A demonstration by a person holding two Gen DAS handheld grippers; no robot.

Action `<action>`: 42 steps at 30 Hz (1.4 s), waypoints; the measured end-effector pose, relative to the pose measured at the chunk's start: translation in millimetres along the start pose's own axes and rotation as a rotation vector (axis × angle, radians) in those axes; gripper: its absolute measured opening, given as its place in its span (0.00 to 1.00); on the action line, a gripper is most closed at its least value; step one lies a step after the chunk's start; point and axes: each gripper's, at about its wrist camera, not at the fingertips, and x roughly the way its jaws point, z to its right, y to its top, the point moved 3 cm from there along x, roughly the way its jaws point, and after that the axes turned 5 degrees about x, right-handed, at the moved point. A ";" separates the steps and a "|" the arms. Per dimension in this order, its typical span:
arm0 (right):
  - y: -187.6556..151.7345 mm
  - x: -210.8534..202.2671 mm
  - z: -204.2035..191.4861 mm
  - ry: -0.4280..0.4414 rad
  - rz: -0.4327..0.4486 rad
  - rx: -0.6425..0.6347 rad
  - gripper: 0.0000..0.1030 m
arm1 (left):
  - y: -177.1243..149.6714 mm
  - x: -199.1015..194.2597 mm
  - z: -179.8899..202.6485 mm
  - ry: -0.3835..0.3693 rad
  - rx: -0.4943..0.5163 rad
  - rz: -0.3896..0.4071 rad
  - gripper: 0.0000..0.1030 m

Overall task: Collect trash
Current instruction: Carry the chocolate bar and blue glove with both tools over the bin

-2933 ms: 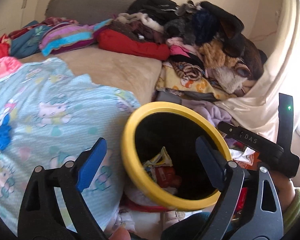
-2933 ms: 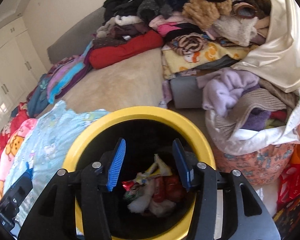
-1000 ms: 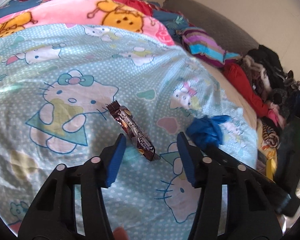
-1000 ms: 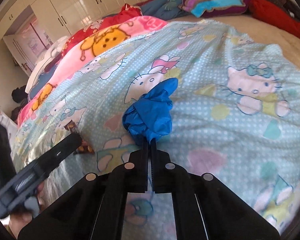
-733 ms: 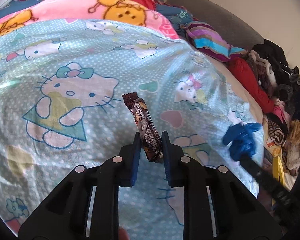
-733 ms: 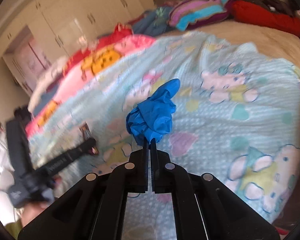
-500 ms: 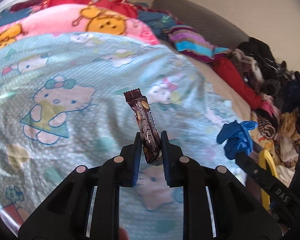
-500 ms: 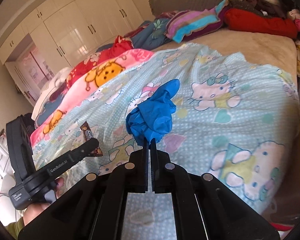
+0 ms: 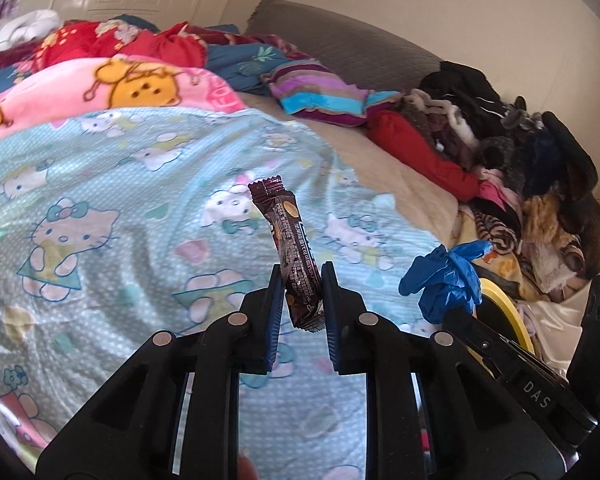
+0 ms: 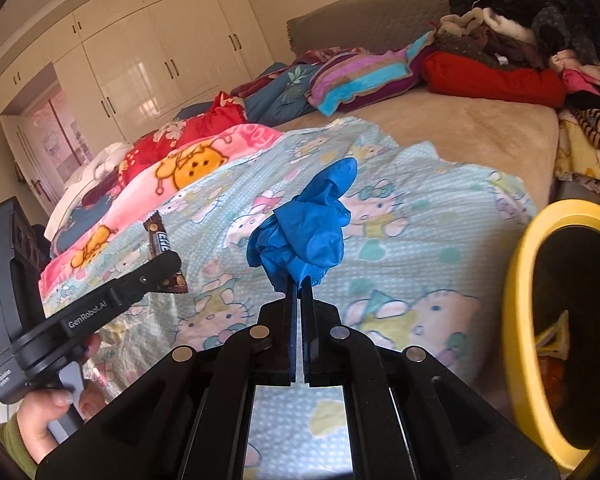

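1. Left hand-held gripper point(image 9: 300, 280) has just been closing, now clamps brown wrapper point(image 9: 292, 248), lifted off bed.
2. Blue glove point(image 10: 304, 236) raised w/ right one.
3. Yellow bin point(image 10: 520, 320) back in view.

Brown wrapper point(image 9: 296, 256), blue glove point(image 10: 304, 236)

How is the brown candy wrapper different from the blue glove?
The candy wrapper is long, flat and stiff, standing up straight; the blue glove is soft and crumpled into a ball. The wrapper is dark brown with printing; the glove is plain blue. The left gripper holds the wrapper; the right gripper holds the glove. Both are pinched at their lower end and lifted off the blanket.
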 end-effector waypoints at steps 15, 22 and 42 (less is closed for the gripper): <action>8.8 -58.1 55.9 -0.106 0.076 0.073 0.02 | 3.1 -12.4 58.6 -0.071 0.092 0.019 0.13; 10.5 -84.1 94.5 -0.148 0.109 0.168 0.02 | -1.0 -13.1 85.4 -0.111 0.139 0.014 0.13; -7.2 -123.2 189.0 -0.350 0.109 0.323 0.02 | -27.2 14.0 185.2 -0.245 0.329 -0.055 0.13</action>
